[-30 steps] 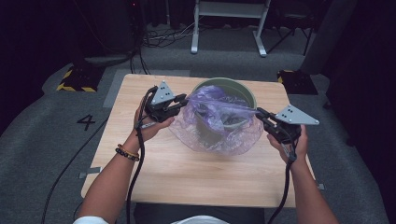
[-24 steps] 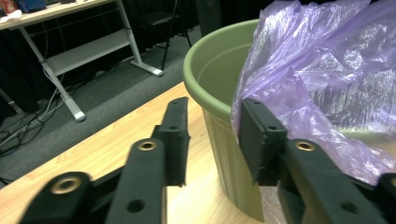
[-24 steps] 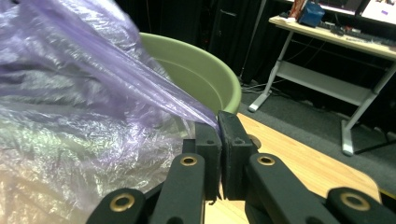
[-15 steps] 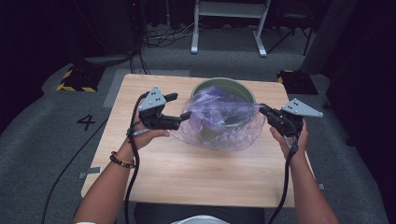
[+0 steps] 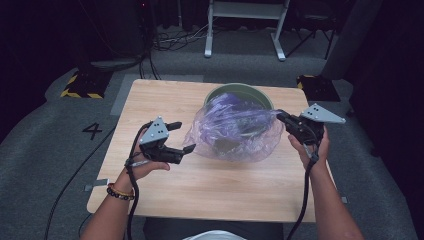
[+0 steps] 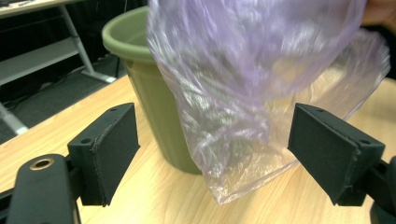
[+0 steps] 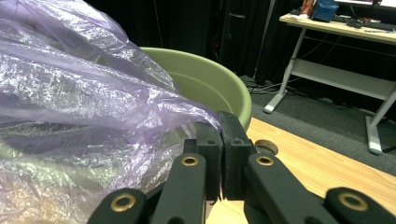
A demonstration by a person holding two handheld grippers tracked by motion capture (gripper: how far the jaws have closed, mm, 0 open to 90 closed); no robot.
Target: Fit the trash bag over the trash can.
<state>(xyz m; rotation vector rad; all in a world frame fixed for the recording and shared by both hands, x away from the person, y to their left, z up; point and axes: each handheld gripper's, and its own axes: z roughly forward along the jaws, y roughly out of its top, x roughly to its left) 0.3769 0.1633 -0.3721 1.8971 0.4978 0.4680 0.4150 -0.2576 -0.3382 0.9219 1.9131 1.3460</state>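
Near bench's left edge, our left gripper [image 5: 179, 136]: jaws just opened, bag [image 5: 235, 131] released, hand drawn back. Mid-bench, bag drapes over green bucket [image 5: 240, 93]. Right side, our right gripper [image 5: 281, 115] pinches bag's edge. We judge regrasp due.

A light wooden table [image 5: 165, 100] with a pale grain carries the things; it stands on grey carpet [image 5: 45, 150], which bears a painted number four [image 5: 93, 131] beside the table's left edge; a green pot [image 5: 239, 95] stands upright on the far right part of the top; a thin purple plastic bag [image 5: 235, 131] is draped over the pot, and its loose lower edge rests on the wood just in front; the near half of the top is bare wood.
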